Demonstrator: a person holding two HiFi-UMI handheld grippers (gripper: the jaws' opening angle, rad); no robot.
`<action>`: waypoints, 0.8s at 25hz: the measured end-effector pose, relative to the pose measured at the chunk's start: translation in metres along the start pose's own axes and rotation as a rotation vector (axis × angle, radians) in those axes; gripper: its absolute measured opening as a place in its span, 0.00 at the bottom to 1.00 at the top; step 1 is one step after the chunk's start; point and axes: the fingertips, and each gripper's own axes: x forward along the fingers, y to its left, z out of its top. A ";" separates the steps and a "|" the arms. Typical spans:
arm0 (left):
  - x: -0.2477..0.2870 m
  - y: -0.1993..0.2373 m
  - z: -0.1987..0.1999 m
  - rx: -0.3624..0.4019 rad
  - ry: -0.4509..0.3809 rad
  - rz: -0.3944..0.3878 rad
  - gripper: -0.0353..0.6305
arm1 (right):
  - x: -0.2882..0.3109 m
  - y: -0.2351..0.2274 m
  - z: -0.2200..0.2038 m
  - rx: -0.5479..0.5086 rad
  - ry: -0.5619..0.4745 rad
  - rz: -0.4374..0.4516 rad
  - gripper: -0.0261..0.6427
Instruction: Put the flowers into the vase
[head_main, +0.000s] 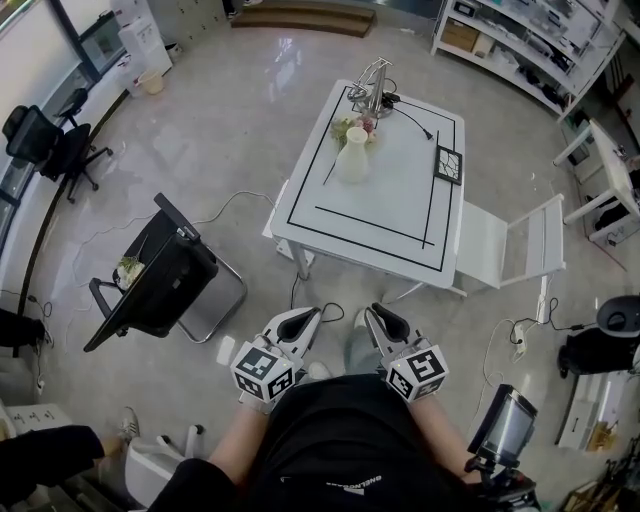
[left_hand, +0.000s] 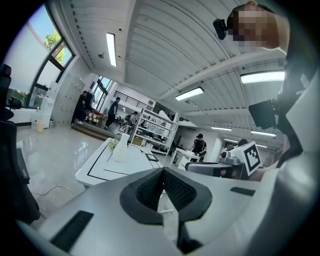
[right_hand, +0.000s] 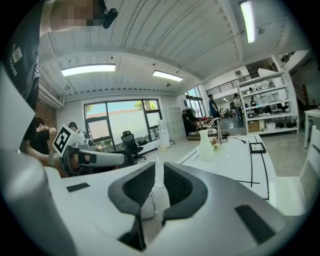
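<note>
A white vase stands upright at the far part of the white table. A small bunch of pale flowers lies right behind it; from here I cannot tell whether they touch. Both grippers hang close to the person's body, well short of the table. My left gripper is shut with nothing in it, its pads meeting. My right gripper has a narrow gap between its jaws, with nothing inside. The vase and the flowers show small and far off in both gripper views.
A metal stand with a cable sits at the table's far edge, and a small black-framed item lies at its right side. A white folding chair stands right of the table. A black chair is on the left, with cables on the floor.
</note>
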 end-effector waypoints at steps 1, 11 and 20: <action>0.003 0.004 0.000 -0.006 0.003 0.004 0.06 | 0.005 -0.002 -0.001 0.001 0.007 0.006 0.13; 0.061 0.040 0.026 -0.018 -0.003 0.027 0.06 | 0.059 -0.048 0.018 -0.007 0.032 0.059 0.13; 0.114 0.076 0.053 -0.027 0.009 0.068 0.06 | 0.100 -0.106 0.041 0.008 0.038 0.075 0.13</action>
